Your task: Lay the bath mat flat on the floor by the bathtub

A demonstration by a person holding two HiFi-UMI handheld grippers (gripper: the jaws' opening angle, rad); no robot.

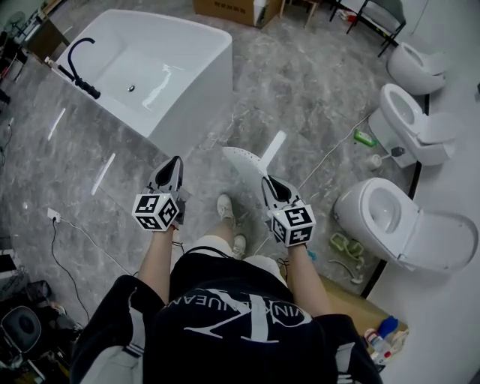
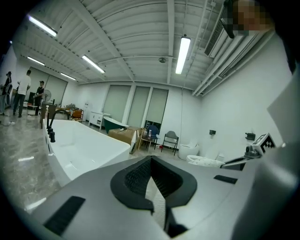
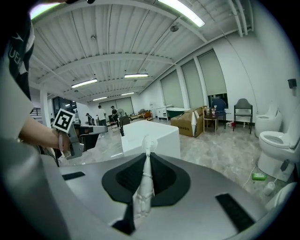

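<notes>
The white bath mat [image 1: 241, 160] with small holes hangs folded above the grey floor, in front of my shoes. My right gripper [image 1: 267, 181] is shut on its edge. In the right gripper view the mat [image 3: 146, 161] stands pinched between the pads and pokes out past the tips of that gripper [image 3: 147, 146]. My left gripper [image 1: 174, 162] hovers to the left of the mat, apart from it, jaws together with nothing sticking out [image 2: 151, 161]. The white bathtub [image 1: 150, 60] stands ahead to the left. From the left gripper view the mat [image 2: 206, 161] shows off to the right.
Three white toilets line the right wall, the nearest [image 1: 390, 217] close to my right arm. A black faucet [image 1: 75, 64] rises at the tub's far side. A cardboard box [image 1: 232, 9] sits beyond the tub. A cable [image 1: 75, 232] and a green bottle [image 1: 365, 139] lie on the floor.
</notes>
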